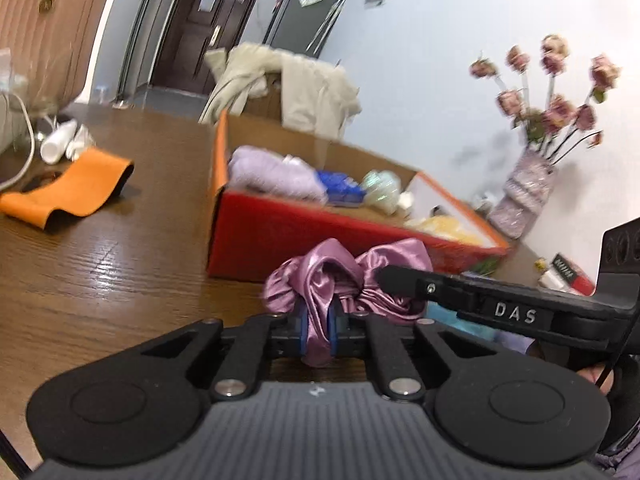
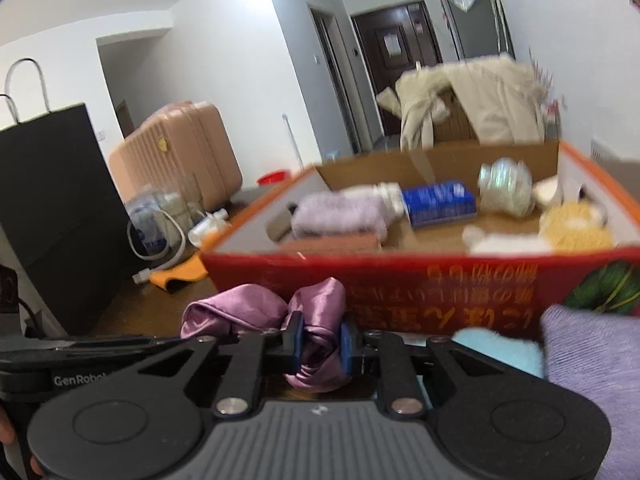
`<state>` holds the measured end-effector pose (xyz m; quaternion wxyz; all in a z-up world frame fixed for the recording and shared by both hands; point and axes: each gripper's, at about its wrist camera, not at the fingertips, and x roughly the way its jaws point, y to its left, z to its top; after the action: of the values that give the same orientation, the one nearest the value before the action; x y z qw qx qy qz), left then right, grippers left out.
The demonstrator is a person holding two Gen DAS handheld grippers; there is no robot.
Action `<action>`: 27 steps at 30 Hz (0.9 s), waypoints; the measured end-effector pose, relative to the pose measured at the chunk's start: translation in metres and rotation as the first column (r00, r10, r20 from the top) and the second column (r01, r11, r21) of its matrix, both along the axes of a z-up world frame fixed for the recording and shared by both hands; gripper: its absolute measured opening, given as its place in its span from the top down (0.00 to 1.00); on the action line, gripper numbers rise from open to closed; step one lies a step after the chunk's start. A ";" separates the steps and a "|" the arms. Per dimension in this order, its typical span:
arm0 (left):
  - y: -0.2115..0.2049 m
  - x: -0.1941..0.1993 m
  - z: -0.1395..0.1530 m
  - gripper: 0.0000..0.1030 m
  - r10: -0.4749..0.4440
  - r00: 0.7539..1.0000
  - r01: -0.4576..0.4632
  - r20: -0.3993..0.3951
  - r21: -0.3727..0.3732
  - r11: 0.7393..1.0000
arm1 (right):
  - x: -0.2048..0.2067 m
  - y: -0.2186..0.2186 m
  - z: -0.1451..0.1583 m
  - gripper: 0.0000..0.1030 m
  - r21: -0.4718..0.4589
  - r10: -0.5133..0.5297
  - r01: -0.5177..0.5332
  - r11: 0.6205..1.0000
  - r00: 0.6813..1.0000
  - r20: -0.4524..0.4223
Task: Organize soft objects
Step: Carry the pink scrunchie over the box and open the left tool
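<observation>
Left gripper (image 1: 319, 330) and right gripper (image 2: 320, 347) each pinch one end of the mauve satin scrunchie (image 1: 344, 280), stretched parallel to the red box's (image 1: 280, 236) near wall.

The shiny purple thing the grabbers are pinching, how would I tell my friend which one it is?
Find the big red box on the brown wooden table. Just in front of its near wall sits a scrunched satin cloth, with both grippers' fingers clamped on it. It is glossy pinkish-purple, unlike the fuzzy pale lilac towel inside the box.
</observation>
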<state>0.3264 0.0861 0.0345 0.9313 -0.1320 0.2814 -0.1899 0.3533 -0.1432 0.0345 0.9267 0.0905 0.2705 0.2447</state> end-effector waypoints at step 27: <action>-0.117 0.114 0.072 0.92 -0.045 0.998 0.043 0.031 0.062 0.997 | 0.077 -0.122 0.067 0.83 0.135 -0.081 0.092 0.987 0.993 -0.083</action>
<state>0.4406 -0.0306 0.1070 0.9350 -0.0938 0.2747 -0.2038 0.4299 -0.2657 0.1019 0.9168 0.1756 0.2841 0.2188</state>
